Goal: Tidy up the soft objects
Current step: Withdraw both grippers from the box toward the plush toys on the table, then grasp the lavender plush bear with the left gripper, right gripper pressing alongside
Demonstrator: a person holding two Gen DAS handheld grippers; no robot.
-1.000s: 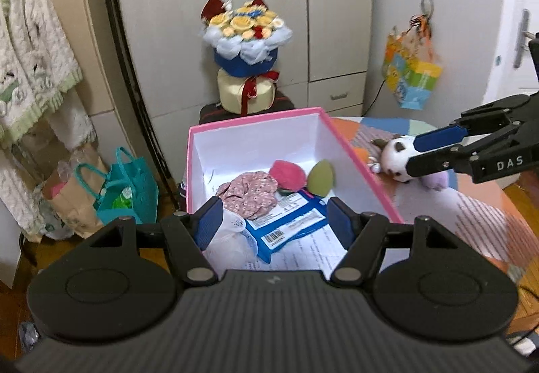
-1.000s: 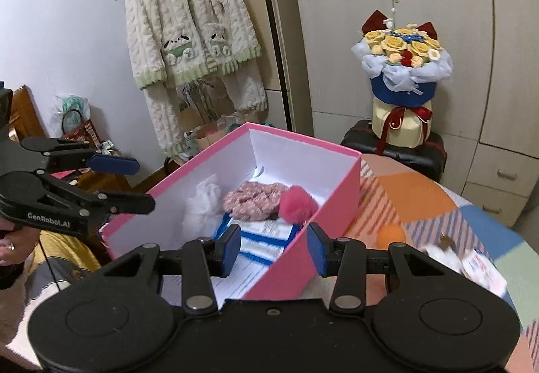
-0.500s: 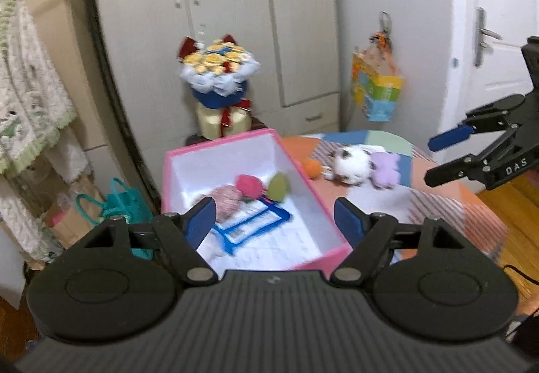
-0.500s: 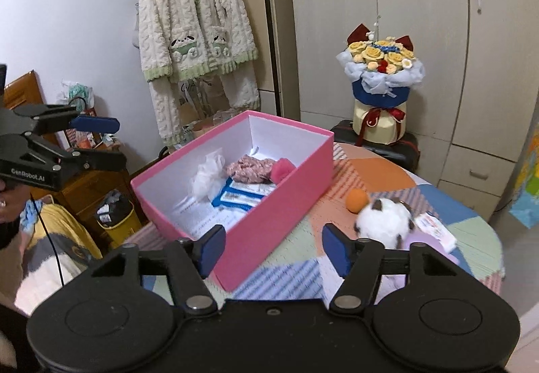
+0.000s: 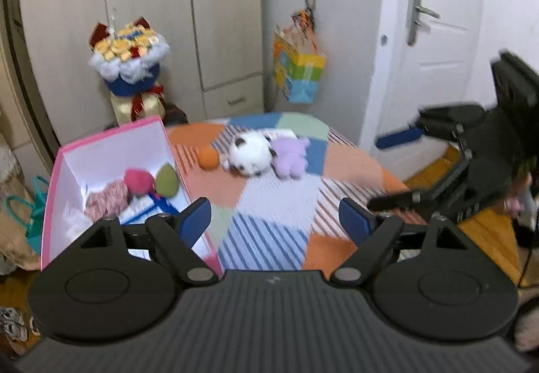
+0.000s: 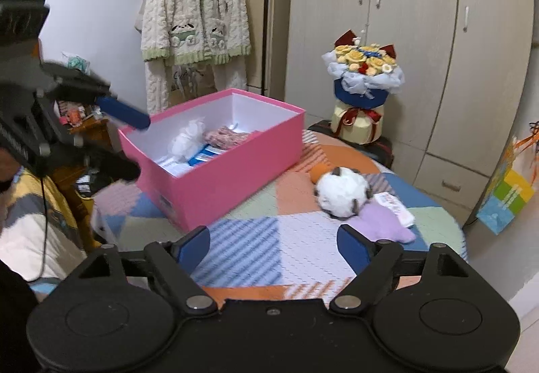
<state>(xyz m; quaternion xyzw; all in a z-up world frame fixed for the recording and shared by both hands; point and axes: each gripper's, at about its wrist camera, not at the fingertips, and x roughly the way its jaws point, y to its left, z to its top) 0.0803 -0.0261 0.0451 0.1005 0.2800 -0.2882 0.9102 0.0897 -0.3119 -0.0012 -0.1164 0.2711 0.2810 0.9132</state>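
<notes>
Both grippers had drawn back and up from the pink box (image 6: 215,171) since a second before, so that far more of the patchwork table (image 5: 279,197) showed. The left gripper (image 5: 274,221) had its blue fingers (image 5: 193,216) spread wide with nothing between them; the box sat just ahead of its left finger, and inside lay a floral scrunchie (image 5: 107,197), a pink pompom (image 5: 136,179) and a green sponge (image 5: 166,182). Beyond the gap between the fingers, a white plush (image 5: 249,154), a purple plush (image 5: 291,155) touching it and an orange ball (image 5: 208,157) rested on the table. The right gripper (image 6: 274,245) was likewise wide open and empty, with the purple plush (image 6: 384,221) just ahead of its right finger and the white plush (image 6: 342,192) beyond that.
</notes>
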